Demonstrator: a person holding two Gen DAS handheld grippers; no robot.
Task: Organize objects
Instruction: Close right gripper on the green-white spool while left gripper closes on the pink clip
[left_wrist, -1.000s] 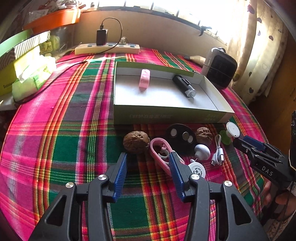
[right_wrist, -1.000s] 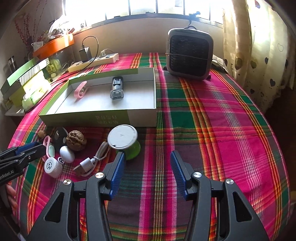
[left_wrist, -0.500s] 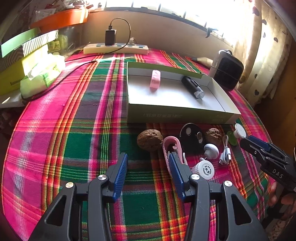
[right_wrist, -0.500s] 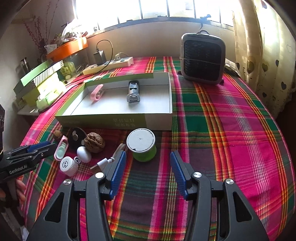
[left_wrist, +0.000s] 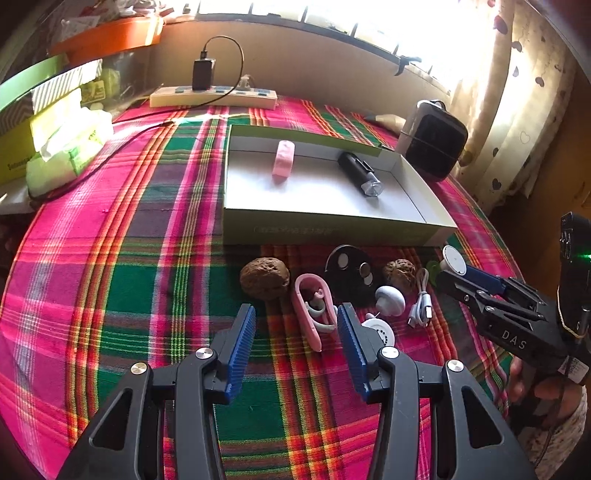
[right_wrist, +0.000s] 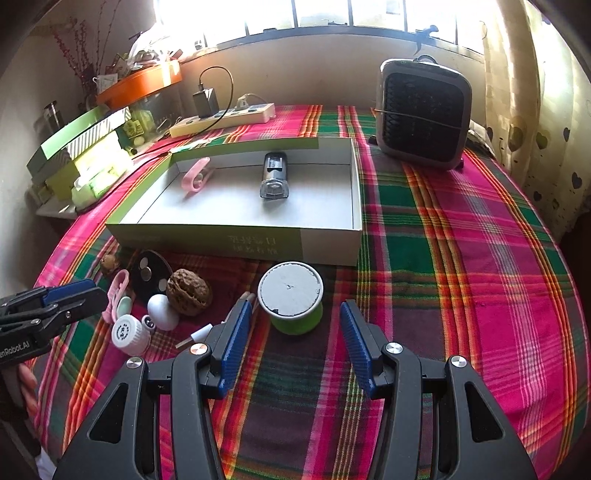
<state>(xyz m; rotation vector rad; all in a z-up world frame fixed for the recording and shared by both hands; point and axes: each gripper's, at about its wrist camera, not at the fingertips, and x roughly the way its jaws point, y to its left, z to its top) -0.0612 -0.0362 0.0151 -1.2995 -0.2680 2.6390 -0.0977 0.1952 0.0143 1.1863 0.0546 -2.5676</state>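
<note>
Your left gripper (left_wrist: 295, 325) hovers with fingers apart, the pink plastic clip (left_wrist: 313, 309) lying on the plaid tablecloth (left_wrist: 110, 258) between its tips. Your right gripper (right_wrist: 291, 323) is also spread, framing the green spool with a white top (right_wrist: 291, 295), just before the shallow green-and-white cardboard box (right_wrist: 325, 243).

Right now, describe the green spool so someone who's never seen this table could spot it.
Start at the shallow cardboard box on the plaid tablecloth. Just in front of its near wall, towards the right corner, stands the spool, between the open fingers of the right hand-held gripper. Alone among its neighbours, it's bright green with a flat white round top.
</note>
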